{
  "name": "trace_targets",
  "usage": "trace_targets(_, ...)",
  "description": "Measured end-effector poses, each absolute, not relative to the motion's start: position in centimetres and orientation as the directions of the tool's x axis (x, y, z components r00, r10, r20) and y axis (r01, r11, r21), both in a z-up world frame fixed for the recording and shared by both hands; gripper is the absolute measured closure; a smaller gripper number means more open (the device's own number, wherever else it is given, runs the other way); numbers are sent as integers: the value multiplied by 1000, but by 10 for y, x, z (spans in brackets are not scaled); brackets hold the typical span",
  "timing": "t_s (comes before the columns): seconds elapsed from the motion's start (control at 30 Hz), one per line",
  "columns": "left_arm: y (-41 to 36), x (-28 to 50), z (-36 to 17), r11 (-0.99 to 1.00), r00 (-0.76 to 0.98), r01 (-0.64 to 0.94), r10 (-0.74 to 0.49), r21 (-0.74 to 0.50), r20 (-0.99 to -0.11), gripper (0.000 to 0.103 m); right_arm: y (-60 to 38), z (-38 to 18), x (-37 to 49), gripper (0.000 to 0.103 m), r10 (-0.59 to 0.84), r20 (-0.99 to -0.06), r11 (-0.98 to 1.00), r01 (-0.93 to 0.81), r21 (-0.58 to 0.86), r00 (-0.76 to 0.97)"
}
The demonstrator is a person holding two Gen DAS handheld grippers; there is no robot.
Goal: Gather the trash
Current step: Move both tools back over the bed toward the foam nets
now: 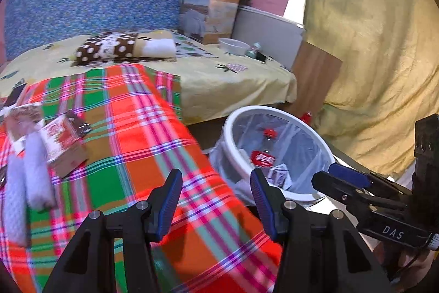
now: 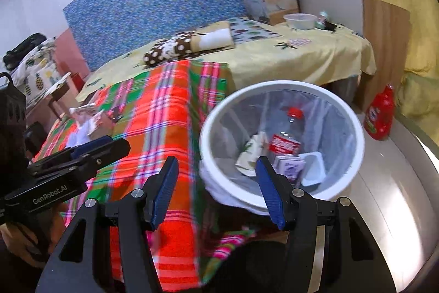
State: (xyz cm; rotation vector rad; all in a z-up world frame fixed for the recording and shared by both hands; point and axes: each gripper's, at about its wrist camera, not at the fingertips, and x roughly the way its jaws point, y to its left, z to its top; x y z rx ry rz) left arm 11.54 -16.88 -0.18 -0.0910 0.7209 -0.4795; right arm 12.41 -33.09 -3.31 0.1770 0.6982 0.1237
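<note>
Both my left gripper (image 1: pixel 216 206) and right gripper (image 2: pixel 216 190) stood apart, empty; bin (image 2: pixel 354 125) part-filled; next, I judged, reach the wrappers (image 1: pixel 55 139) on the plaid cloth (image 1: pixel 142 133).

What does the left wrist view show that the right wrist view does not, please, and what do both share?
Left wrist only: two white fuzzy rolls on the plaid cloth.

Right wrist only: a red plastic jug on the floor, in full, and a white plastic tray inside the bin.

Both: the white round lined trash bin holding a clear red-capped bottle, and the red-green plaid cloth.
</note>
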Motion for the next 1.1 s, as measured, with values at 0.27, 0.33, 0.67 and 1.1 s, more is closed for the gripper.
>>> trace_targets(0.27,-128,98,2,919,696,307,-394,-248,-600,52,-298,-28,125,43,232,-617,971,-141,193,752)
trace_targets(0.33,-119,94,3,924,705,289,-382,-250,-597,52,-292,-28,125,43,247,-612,968,-160,195,751)
trace_targets(0.67,-71,69,4,950,746,193,-305,-246,-592,52,-256,-25,123,43,339,-610,941,-257,221,716)
trace_targets(1.1,-20,37,10,970,783,45,-182,-237,-594,52,-212,-18,112,43,407,-602,908,-377,184,687)
